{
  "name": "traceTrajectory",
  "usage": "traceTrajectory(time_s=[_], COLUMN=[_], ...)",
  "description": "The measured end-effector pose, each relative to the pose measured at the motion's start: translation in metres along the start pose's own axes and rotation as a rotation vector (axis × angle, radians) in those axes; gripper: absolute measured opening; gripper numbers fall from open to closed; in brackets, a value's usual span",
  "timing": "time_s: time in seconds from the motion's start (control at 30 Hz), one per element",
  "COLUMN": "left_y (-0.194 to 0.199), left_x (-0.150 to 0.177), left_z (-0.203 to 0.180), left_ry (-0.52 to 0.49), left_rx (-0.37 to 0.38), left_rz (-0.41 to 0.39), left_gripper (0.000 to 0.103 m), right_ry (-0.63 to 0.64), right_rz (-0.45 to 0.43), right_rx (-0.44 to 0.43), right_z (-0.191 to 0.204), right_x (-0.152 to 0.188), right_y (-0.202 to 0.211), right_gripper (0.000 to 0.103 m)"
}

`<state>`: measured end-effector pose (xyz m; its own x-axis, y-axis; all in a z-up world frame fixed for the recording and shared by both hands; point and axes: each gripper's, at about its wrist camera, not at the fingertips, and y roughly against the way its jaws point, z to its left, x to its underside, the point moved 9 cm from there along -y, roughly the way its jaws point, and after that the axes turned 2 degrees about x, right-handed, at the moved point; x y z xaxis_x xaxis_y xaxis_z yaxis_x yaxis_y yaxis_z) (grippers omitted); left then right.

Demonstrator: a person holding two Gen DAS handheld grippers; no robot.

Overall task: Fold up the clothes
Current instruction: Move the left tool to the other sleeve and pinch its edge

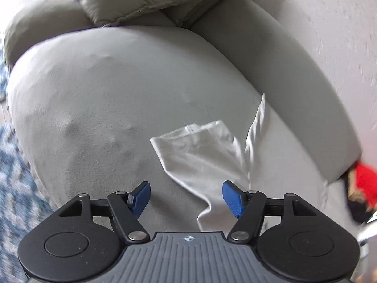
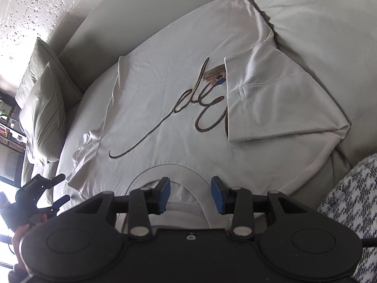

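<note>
White T-shirt (image 2: 165, 108) lies flat, print up, on grey sofa seat (image 1: 99, 108), one sleeve (image 2: 278, 99) folded in over the chest. Right gripper (image 2: 190, 194) fingers spread over the collar (image 2: 186, 172), pinching nothing. Left gripper (image 1: 186, 199) spread above the other sleeve (image 1: 200, 155), not gripping. Cushions (image 2: 44, 108) at the back.

smooth cloth t-shirt (image 2: 165, 75), matt fabric sofa (image 1: 117, 89)
</note>
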<state>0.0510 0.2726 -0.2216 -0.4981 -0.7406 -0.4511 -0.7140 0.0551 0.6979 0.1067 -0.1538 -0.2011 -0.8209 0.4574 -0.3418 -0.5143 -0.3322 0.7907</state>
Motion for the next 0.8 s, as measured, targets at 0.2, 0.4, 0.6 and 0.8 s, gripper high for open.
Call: traceTrajectory(time_s=[0.2,0.4,0.6,0.8], left_y=[-0.011,-0.029,-0.038,-0.008], left_x=[-0.011,-0.019,-0.025,-0.030], left_z=[0.013,0.017,0.018,-0.046], left_ry=[0.115,0.169,0.124,-0.250], left_rx=[0.045,0.061,0.008,-0.070], left_rz=[0.025,0.043,0.048,-0.089], left_gripper=[0.058,0.044,0.000,0.000], right_ry=[-0.012,-0.015,-0.026,-0.036], right_rz=[-0.001,0.001,0.001,-0.012], right_rx=[-0.005,-0.015,-0.024,-0.029], right_z=[-0.004,-0.006,-0.009,-0.014], right_x=[-0.003,-0.004,-0.006,-0.008], right_y=[-0.002,-0.003,0.000,0.005], right_gripper=[0.039,0.040,0.040,0.040])
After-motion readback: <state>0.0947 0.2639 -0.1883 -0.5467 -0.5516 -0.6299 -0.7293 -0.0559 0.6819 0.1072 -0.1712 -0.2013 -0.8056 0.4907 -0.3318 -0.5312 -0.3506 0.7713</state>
